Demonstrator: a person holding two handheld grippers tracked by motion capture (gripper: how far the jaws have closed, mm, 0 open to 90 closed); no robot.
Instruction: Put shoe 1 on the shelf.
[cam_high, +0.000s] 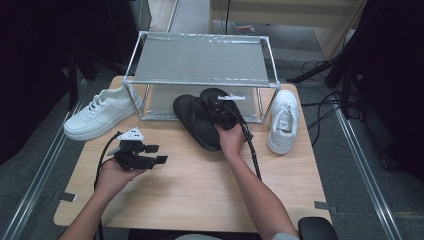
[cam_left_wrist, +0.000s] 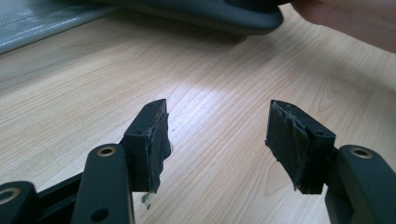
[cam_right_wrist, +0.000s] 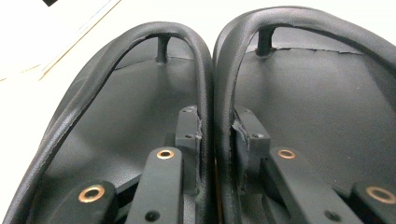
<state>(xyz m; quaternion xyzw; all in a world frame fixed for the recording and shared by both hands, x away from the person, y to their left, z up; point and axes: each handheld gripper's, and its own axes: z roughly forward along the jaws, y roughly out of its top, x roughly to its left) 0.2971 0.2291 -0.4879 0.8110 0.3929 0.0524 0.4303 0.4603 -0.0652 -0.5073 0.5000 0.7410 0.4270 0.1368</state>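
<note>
Pair of black flip-flops (cam_high: 200, 117), lying side by side on the tabletop (cam_high: 200, 185) just in front of the open metal rack (cam_high: 200, 60), toes toward the rack's lower opening. Right tongs (cam_high: 225, 116) — jaws closed down on the two inner straps (cam_right_wrist: 215, 93) where they meet, one jaw inside each sandal, both straps pinched together between the pads. Left tongs (cam_left_wrist: 219, 140) — jaws spread wide, holding nothing, poised over bare tabletop well to the near left of the rack. White sneaker (cam_high: 100, 112) at the rack's left corner; second white sneaker (cam_high: 282, 127) at its right corner. Handling note, as a judgement: the step appears to be moving both sandals as one unit, probably toward the rack. The grip sits on soft strap rather than sole, so the pair will likely sag and swing — lift slowly, keep the squeeze firm, hold the soles level, and clear the rack's front posts before setting down.
</note>
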